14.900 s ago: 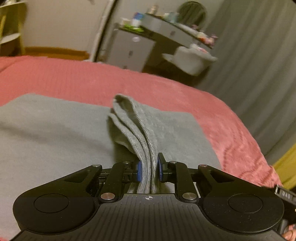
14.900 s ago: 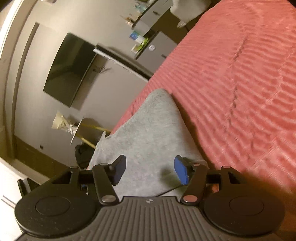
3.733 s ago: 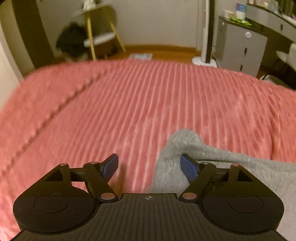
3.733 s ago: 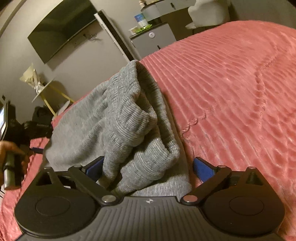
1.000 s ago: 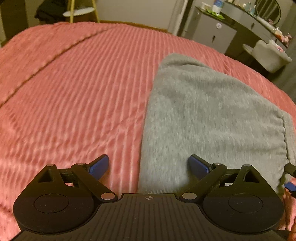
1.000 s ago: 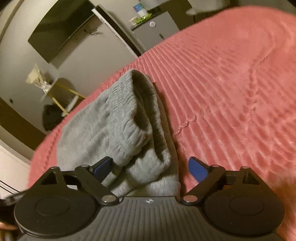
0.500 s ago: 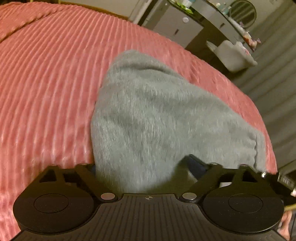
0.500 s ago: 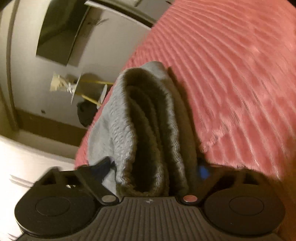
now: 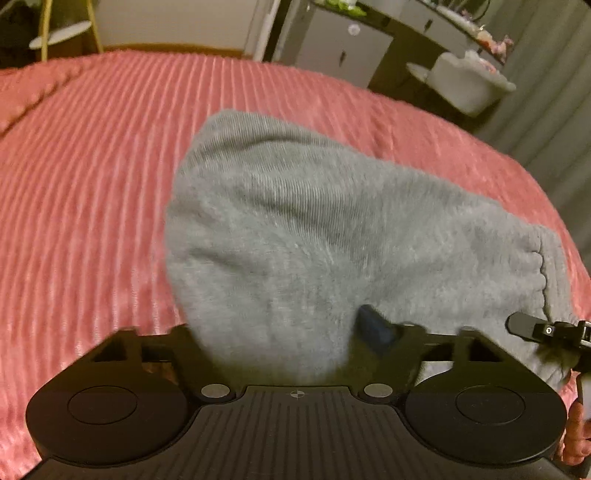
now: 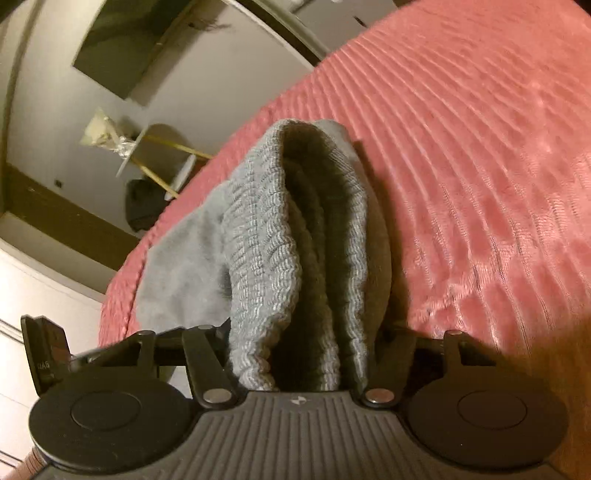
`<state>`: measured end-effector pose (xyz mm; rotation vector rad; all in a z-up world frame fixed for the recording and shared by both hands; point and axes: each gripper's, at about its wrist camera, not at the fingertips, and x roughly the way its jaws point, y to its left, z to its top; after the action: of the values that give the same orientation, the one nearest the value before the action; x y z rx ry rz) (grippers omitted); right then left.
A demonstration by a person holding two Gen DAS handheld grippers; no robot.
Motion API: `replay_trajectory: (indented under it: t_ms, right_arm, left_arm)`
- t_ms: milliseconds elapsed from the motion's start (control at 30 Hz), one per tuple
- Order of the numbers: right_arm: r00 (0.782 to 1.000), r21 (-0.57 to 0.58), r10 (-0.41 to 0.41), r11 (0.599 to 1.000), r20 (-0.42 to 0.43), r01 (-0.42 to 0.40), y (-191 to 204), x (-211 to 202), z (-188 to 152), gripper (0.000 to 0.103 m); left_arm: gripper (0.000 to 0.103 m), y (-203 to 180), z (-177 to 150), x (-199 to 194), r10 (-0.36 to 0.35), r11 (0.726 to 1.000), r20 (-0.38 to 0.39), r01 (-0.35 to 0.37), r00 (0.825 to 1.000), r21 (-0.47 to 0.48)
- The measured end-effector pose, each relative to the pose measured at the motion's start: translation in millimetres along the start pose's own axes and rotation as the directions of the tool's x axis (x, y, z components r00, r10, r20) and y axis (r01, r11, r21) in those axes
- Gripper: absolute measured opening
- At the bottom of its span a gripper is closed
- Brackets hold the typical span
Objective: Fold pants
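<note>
Grey pants [image 9: 314, 229], folded into a thick stack, lie on a pink ribbed bedcover [image 9: 92, 184]. My left gripper [image 9: 280, 328] is closing on the stack's near edge; the cloth bulges up between its fingers, hides the left one, and the blue right pad [image 9: 373, 328] presses into it. In the right wrist view the ribbed waistband end of the pants [image 10: 266, 240] stands in layers between the fingers of my right gripper [image 10: 303, 332], which is closing on it too; both its pads are buried in cloth. Part of the right gripper [image 9: 546, 332] shows at the left view's right edge.
The bedcover [image 10: 480, 147] stretches wide on all sides of the pants. Beyond the bed stand a grey cabinet [image 9: 343, 44], a white chair [image 9: 469, 85], a yellow-legged stool [image 9: 62, 33] and grey curtains [image 9: 546, 92]. A dark screen [image 10: 129, 44] hangs on the wall.
Both grippers have come forward and down onto the folded pants. Their jaws, wide a second ago, have narrowed, and cloth now fills both gaps.
</note>
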<state>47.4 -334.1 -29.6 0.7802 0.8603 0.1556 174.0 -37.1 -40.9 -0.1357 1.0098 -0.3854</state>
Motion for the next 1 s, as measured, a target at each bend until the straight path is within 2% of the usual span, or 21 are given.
replay_trajectory:
  t_ms: [67, 167, 500, 533, 600, 800, 1000]
  right_arm:
    - [1.000, -0.018, -0.022, 1.000, 0.022, 0.022, 8, -6, -5, 0.057]
    - [0.998, -0.046, -0.024, 0.999, 0.051, 0.026, 25, -14, -5, 0.056]
    - [0.996, -0.167, -0.015, 0.985, 0.090, 0.030, 77, -46, -14, 0.055]
    - [0.996, -0.173, -0.018, 0.984, 0.092, 0.034, 93, -35, -10, 0.055]
    - [0.995, -0.185, -0.019, 0.982, 0.098, 0.037, 101, -39, -10, 0.055]
    - [0.989, -0.207, -0.002, 0.978, 0.148, 0.033, 115, -49, 2, 0.055]
    - [0.982, -0.216, -0.014, 0.975, 0.189, 0.056, 120, -49, 15, 0.055]
  left_arm:
    - [0.049, -3, -1, -10, 0.018, 1.000, 0.026, -0.018, 0.999, 0.017]
    - [0.043, -8, -1, -23, 0.019, 0.999, 0.048, -0.021, 0.999, 0.027]
    - [0.039, -16, -4, -55, -0.011, 1.000, 0.098, 0.009, 0.995, 0.026]
    - [0.038, -16, -3, -59, -0.015, 1.000, 0.100, 0.012, 0.995, 0.026]
    - [0.037, -17, -2, -68, -0.015, 1.000, 0.117, 0.012, 0.993, 0.024]
    - [0.034, -21, 14, -80, -0.032, 0.999, 0.171, 0.031, 0.985, 0.011]
    - [0.034, -34, 32, -78, -0.025, 0.999, 0.215, 0.017, 0.976, 0.037]
